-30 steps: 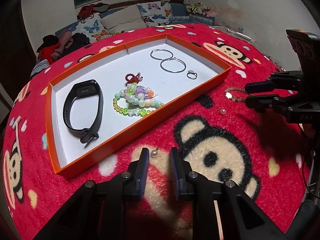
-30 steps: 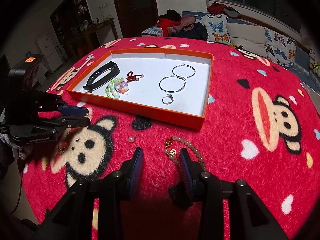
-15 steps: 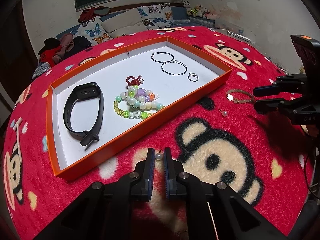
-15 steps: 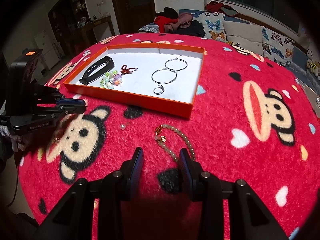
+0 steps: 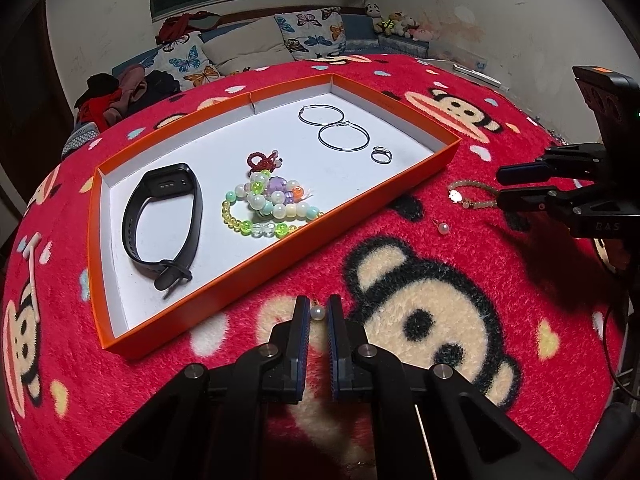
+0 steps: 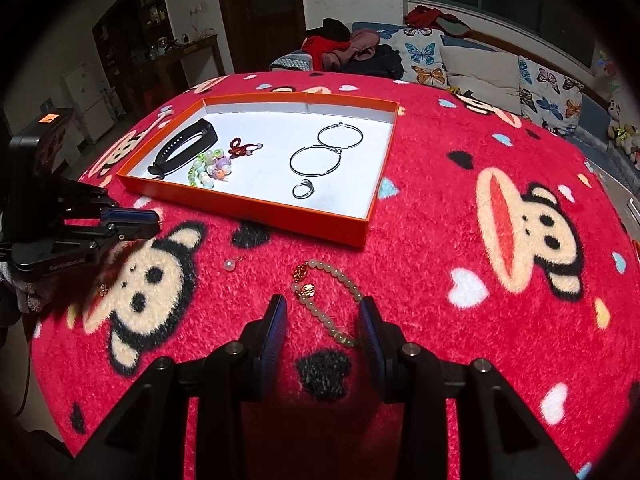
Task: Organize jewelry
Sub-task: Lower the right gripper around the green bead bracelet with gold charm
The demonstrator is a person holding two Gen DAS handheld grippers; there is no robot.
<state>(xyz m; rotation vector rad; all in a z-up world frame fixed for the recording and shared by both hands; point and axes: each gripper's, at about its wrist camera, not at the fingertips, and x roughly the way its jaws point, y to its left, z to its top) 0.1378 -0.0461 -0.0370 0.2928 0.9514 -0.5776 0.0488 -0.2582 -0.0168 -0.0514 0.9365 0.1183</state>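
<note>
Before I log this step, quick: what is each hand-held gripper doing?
Left hand-held gripper: closed on a pearl earring.
Right hand-held gripper: open, holding nothing, straddling the beaded bracelet on the blanket.

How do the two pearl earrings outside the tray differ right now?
One pearl earring sits between the left gripper's closed fingers, near the tray's front wall; the other pearl earring lies loose on the red cloth, untouched. The gripped one is far from the beaded bracelet; the loose one lies close beside it, near the open right gripper. Both are single white pearls, both outside the tray.
</note>
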